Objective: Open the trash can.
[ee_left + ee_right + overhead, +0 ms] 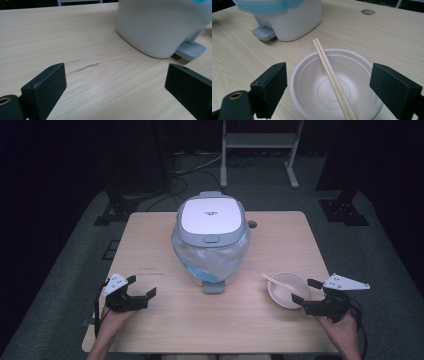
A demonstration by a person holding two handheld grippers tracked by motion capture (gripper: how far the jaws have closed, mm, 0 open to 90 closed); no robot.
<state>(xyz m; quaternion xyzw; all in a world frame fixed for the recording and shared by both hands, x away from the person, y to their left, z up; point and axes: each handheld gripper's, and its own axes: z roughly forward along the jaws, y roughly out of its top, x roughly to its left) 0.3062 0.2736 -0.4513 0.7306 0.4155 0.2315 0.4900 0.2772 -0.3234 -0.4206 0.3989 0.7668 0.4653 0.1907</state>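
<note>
A white pedal bin (211, 237) with a closed lid and a clear liner stands at the table's middle; its grey pedal (213, 287) faces me. A white bowl (287, 290) with a pair of wooden chopsticks (280, 284) across it sits at the front right. My right gripper (306, 291) is open, its jaws just short of the bowl (332, 82), with the chopsticks (329, 72) running between them. My left gripper (141, 286) is open at the front left with bare table between its jaws, and the bin (160, 25) is ahead to the right.
The wooden table (150, 235) has a round cable hole (251, 224) behind the bin. A metal rack (260, 142) and cables stand on the dark floor beyond the far edge. Bare wood lies left of the bin and along the front.
</note>
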